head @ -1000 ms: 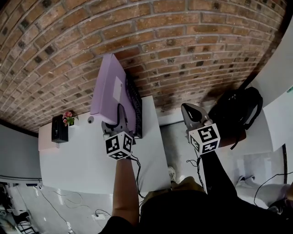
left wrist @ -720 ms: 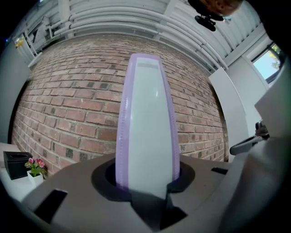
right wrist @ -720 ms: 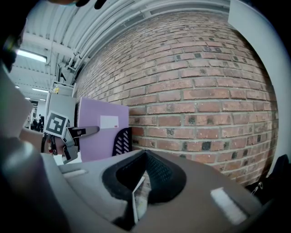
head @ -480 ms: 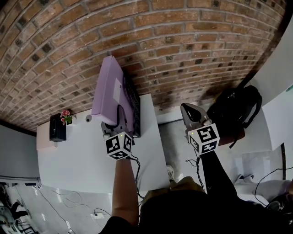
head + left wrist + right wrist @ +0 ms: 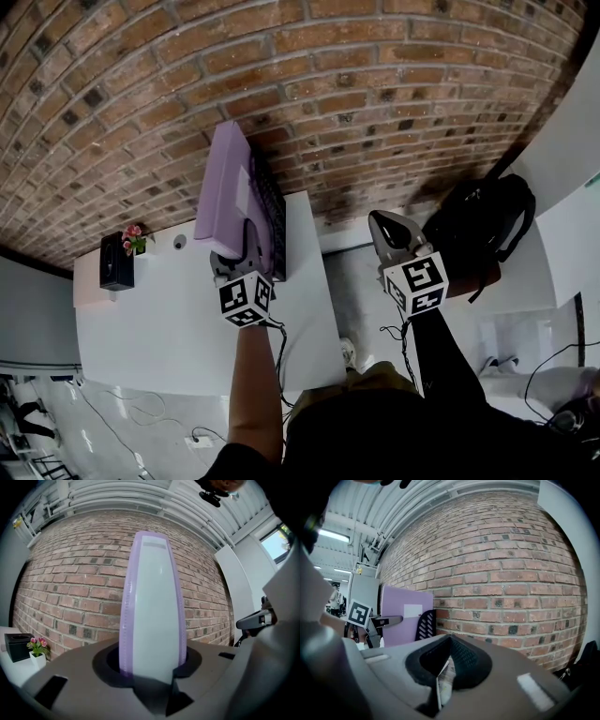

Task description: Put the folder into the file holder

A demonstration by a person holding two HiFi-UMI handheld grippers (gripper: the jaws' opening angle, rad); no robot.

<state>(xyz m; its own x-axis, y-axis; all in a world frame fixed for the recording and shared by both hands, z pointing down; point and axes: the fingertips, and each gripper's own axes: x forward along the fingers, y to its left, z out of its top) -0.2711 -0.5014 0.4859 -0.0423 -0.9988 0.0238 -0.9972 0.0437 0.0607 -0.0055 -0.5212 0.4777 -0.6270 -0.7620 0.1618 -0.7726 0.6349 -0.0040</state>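
**1. Folder [image 5: 152, 602].** Lilac and thick, with a wide white spine insert. It stands on end at upper centre-left of the head view. One small white label sits on its broad face, and I can read no print on the label or the spine. My left gripper [image 5: 246, 248] holds it. The jaws are parted to the spine's width and closed on the folder's near edge. They have just been easing slightly wider, with the folder between them.

**2. File holder [image 5: 274, 214].** Black, with perforated mesh sides, at the desk's far edge against the wall. In the head view the folder stands hard against its left side. I cannot tell whether the folder's lower edge is inside it.

**3. Right gripper [image 5: 392, 234].** Off the desk, right of centre. The jaws are drawn together, with a narrow pale sliver in the gap that I cannot identify.

**4. Markings.** Black-and-white square markers on each gripper's cube. No brand or wording is readable anywhere.

**5. Desk [image 5: 159, 328].** Plain white top. A black box [image 5: 117, 264] sits at its far left corner, with a small white pot of pink flowers [image 5: 140, 241] just beside it. A small grey round object [image 5: 179, 242] lies near them.

**6. Room.**
- Red-brown brick wall [image 5: 356, 84] behind the desk, some bricks dark-spotted.
- Black backpack [image 5: 483, 230] at right.
- White ribbed ceiling at the top of the left gripper view.
- Cables on the pale floor, lower left.
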